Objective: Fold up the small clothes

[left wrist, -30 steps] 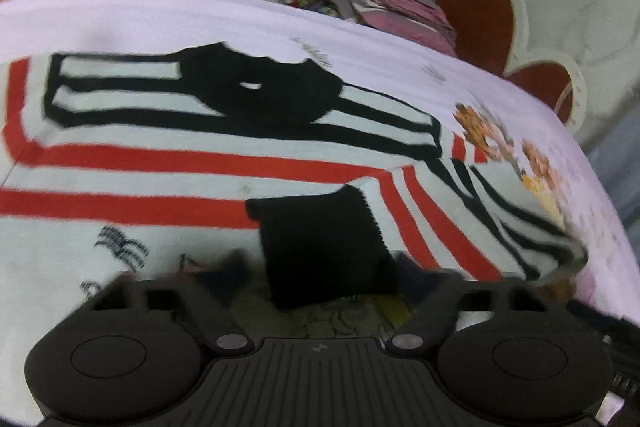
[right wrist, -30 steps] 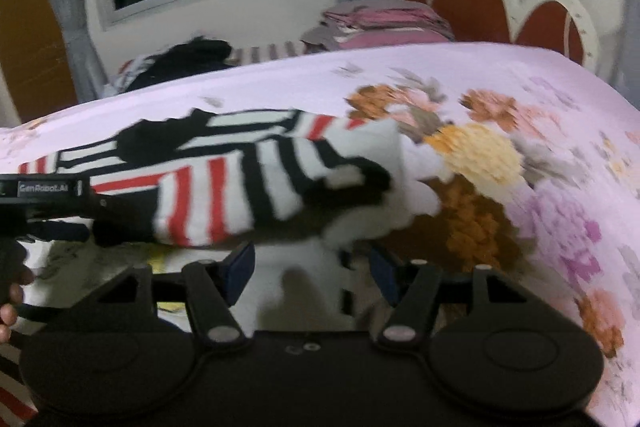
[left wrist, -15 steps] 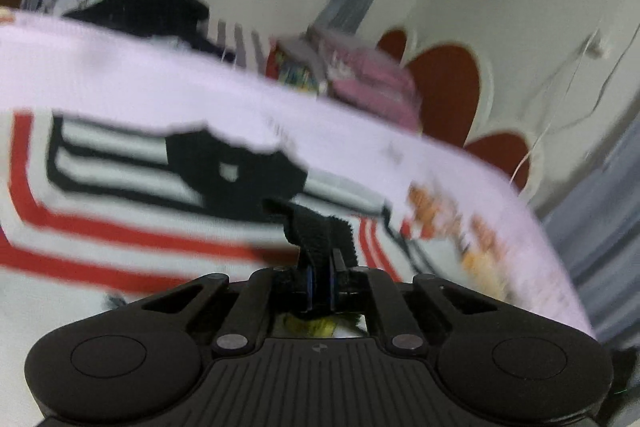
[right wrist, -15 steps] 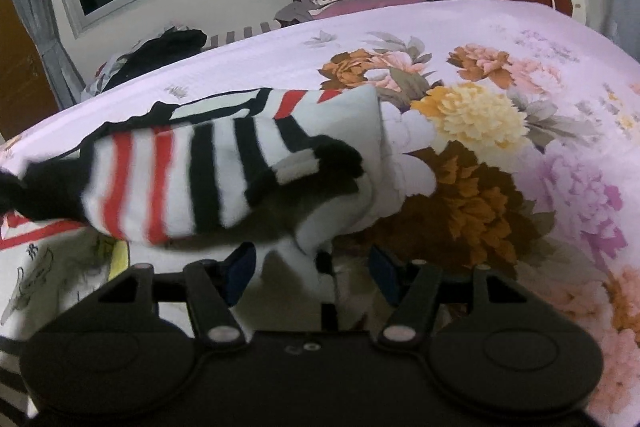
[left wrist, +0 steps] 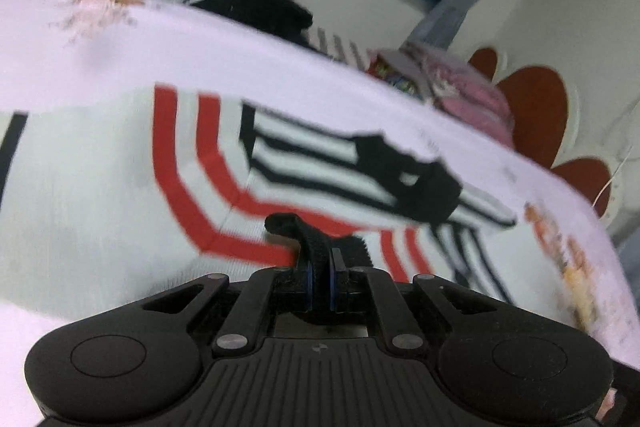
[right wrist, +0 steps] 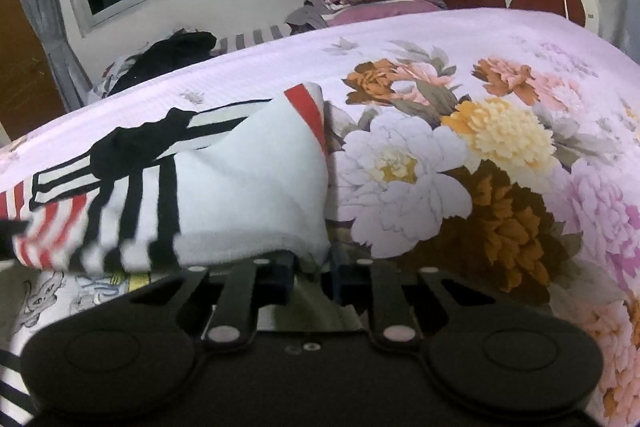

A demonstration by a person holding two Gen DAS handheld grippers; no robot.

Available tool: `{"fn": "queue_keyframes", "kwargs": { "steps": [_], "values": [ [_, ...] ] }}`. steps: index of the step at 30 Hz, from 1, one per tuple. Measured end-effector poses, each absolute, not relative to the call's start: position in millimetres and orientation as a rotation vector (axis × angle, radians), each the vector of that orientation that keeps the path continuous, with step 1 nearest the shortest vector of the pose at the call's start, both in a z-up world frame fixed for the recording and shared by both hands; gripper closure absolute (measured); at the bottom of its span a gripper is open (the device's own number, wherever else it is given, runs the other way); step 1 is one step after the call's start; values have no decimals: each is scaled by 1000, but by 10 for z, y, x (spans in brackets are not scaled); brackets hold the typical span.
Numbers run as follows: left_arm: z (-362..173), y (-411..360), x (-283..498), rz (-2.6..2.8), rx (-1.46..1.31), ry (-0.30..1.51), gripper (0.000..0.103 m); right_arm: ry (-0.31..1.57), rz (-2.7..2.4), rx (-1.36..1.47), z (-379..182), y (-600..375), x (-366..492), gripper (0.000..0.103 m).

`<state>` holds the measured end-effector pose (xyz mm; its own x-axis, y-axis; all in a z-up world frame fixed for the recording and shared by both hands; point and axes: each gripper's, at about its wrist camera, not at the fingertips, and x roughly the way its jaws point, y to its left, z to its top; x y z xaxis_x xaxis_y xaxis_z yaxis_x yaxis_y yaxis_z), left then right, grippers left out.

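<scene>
Pinching the black cuff [left wrist: 316,239] low in the frame's centre, the left gripper [left wrist: 320,285] is clamped shut on it, probably to carry the sleeve across the striped sweater [left wrist: 208,187] spread mid-frame on the floral bedspread [right wrist: 460,167]. The right gripper [right wrist: 314,277] is closing its jaws on the sweater's white folded edge [right wrist: 256,195], lower centre, seemingly anchoring it.
</scene>
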<state>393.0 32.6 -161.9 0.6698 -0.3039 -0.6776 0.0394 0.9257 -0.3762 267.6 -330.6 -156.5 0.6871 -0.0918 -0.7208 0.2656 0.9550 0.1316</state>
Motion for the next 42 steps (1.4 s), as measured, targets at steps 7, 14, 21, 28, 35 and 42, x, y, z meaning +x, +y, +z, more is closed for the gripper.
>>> {"fn": "queue_keyframes", "kwargs": {
  "steps": [7,14,21,28,35,42],
  "values": [
    [-1697,255,3839,-169,-254,853,89,848,-186,229,-1560,-3431,2550,79],
    [-1310,300,3685,-97,-220,740,26,744,-170,258,-1237,-3573,2393,53],
    [-1401,-139,3829,-235,-190,774,26,744,-158,313,-1325,-3802,3016,50],
    [-1664,-313,3908,-221,-96,815,26,791,-114,363,-1556,-3836,3743,51],
    [-1684,-311,3904,-238,-92,813,26,802,-77,451,-1680,-3953,4162,83],
    [-1737,-287,3929,-251,-86,799,26,791,-126,319,-1744,-3894,4167,92]
  ]
}}
